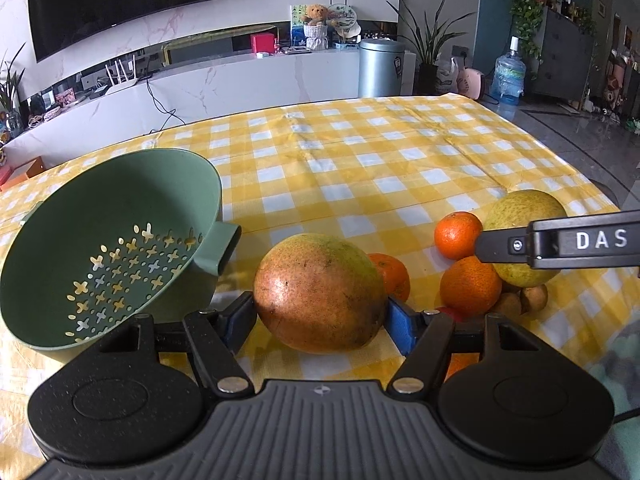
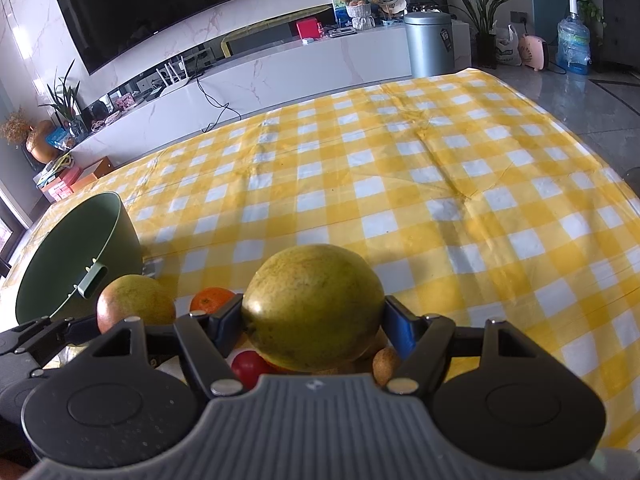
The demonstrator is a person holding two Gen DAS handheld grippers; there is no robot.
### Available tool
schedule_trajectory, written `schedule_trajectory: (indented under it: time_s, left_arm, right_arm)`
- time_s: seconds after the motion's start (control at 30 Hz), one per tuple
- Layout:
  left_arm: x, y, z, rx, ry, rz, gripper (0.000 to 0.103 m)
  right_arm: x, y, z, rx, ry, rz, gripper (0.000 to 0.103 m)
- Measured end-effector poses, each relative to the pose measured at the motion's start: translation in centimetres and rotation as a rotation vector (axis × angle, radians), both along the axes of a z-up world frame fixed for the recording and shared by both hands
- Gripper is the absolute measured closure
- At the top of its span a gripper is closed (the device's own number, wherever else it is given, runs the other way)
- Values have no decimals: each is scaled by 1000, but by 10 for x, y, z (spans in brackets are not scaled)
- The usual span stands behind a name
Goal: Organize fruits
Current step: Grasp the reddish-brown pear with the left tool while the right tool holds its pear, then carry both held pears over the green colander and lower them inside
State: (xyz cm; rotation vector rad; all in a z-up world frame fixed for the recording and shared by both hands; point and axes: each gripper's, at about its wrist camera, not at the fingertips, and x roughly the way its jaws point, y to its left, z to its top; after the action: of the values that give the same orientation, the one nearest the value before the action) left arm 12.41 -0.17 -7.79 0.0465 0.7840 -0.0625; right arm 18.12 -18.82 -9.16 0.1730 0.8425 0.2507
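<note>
Fruits lie in a loose heap on the yellow checked tabletop (image 1: 360, 152), to the right of a green colander (image 1: 108, 248) that is tipped so its mouth faces the heap. The left gripper (image 1: 320, 316) has its blue pads against both sides of a reddish-green mango (image 1: 318, 292), which seems to rest on the cloth just beside the colander's handle. The right gripper (image 2: 312, 320) is likewise set around a yellow-green mango (image 2: 312, 304) that sits atop the pile, over a small red fruit (image 2: 250, 366) and a brown longan (image 2: 384, 364). Neither set of jaws is fully closed; each is spread to its fruit's width, and how firm the hold is I cannot tell. Three tangerines (image 1: 458, 234) lie between the two mangoes.

The step in hand looks like carrying the mangoes to the colander. To do it well, squeeze only enough to stop slipping, since ripe mango bruises easily. Lift the right one straight up so the round fruits beneath do not roll off the edge. Move one arm at a time to keep them from crossing, and set each mango low inside the bowl instead of dropping it.
</note>
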Motion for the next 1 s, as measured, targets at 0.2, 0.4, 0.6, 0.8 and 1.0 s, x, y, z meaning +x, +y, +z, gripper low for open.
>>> schedule_trajectory:
  time_s: [0.2,0.4,0.6,0.8,1.0]
  left_arm:
    - [-12,2,8,-16,-13,0,25]
    - [-25,5,22,-48,-37,-4,25]
    - [-38,13,42,-108,-66,-2,25]
    - [-45,27,59,-160,-78,13,25]
    - [-41,46,76,-212,-80,34,25]
  right_arm:
    - [-1,0,0,-4,-6,4,34]
    - [-11,3,6,-10,-38,45,34]
    - [-24,2,16,8,-71,60,34]
    - [-35,6,28,45,-97,87,34]
    - [-40,24,42,56,-126,158,34]
